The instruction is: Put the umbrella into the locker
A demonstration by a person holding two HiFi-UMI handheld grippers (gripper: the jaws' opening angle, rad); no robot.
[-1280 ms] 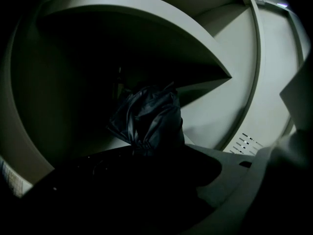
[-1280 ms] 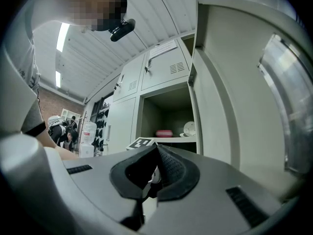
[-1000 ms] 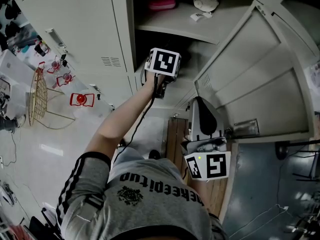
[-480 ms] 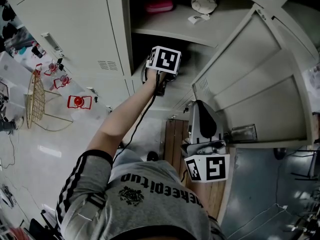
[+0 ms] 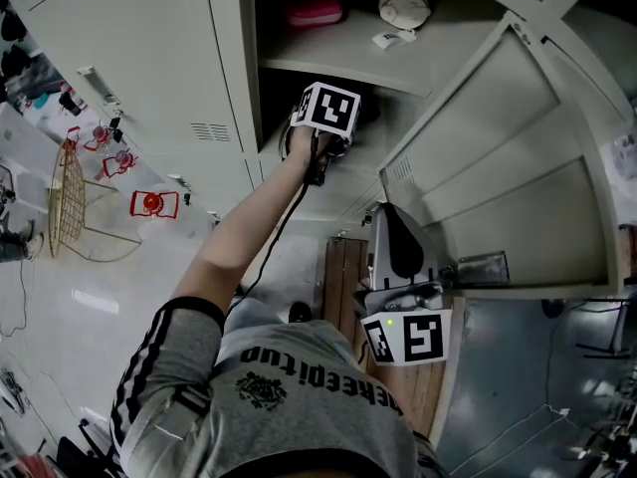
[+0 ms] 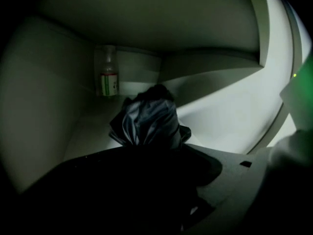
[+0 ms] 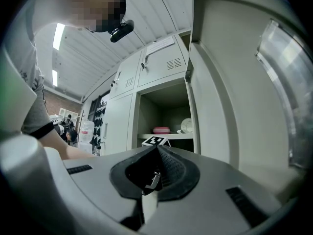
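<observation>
The folded dark umbrella (image 6: 146,121) sticks out from the jaws of my left gripper (image 6: 146,153), which is shut on it. Umbrella and gripper are inside the lower compartment of the open locker (image 6: 54,106), just above its floor. From the head view, the left gripper (image 5: 336,119) reaches under the locker shelf (image 5: 338,53), and the umbrella is hidden in the dark there. My right gripper (image 5: 390,212) hangs lower, beside the open locker door (image 5: 498,167). Its jaws (image 7: 155,153) are shut with nothing between them.
A small bottle (image 6: 108,77) stands at the back of the compartment. On the shelf above lie a pink item (image 5: 317,11) and a white round object (image 5: 404,6). Closed lockers (image 5: 149,58) stand to the left, with a wire basket (image 5: 75,192) on the floor.
The left gripper has pushed a little further into the lower compartment with the umbrella. The right gripper has drifted slightly left and stays shut.
</observation>
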